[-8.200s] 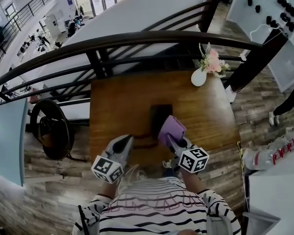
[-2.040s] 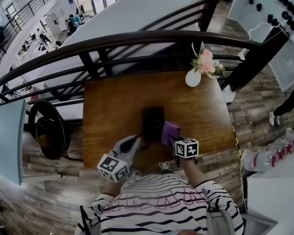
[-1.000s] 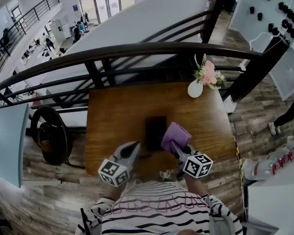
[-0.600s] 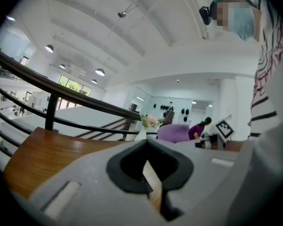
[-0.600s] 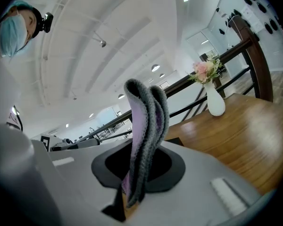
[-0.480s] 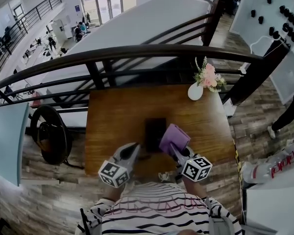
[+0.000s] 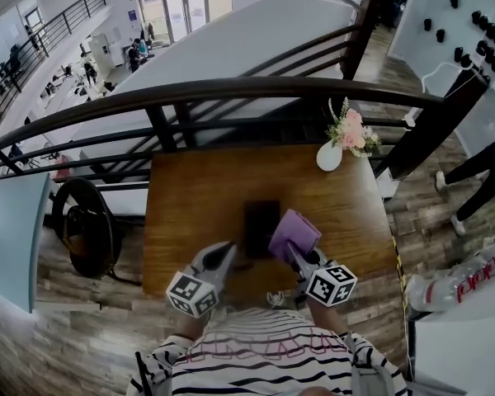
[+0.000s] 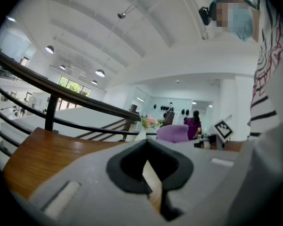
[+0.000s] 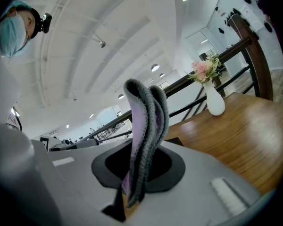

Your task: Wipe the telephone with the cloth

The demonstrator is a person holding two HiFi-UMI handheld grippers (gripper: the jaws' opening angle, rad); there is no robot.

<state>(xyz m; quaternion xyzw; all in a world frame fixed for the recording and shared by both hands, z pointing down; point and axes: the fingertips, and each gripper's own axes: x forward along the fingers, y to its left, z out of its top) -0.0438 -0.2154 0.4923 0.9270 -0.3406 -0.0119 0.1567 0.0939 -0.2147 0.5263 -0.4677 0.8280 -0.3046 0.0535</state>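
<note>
The flat black rectangular telephone (image 7: 261, 225) lies on the brown wooden table (image 7: 190, 188), near the middle and a little toward my near edge. Just to its right, at or over its right edge, is the folded purple cloth (image 7: 294, 233). It is pinched in my right gripper (image 7: 292, 251), whose jaws are clamped on the fold. My left gripper (image 7: 228, 249) sits just beside the telephone's near left corner, jaws pressed together with nothing between them. I cannot tell whether it touches.

I judge the step in hand to be a wiping pass across the telephone. To do it well I should:
- lay the free end of the cloth flat on the top face
- keep my hard jaw tips off it
- sweep leftward in overlapping strokes with light pressure

My left gripper could steady the near left corner so the telephone does not slide.

Only the head view shows the telephone with both tools placed around it. The right gripper view shows the grip itself, with the cloth doubled and standing upright out of the jaws. It also shows the white vase of pink flowers (image 9: 214, 98) at the far right corner. The left gripper view shows that gripper's closed seam, and the cloth beyond it to the right. I cannot make out the telephone's top there.
</note>
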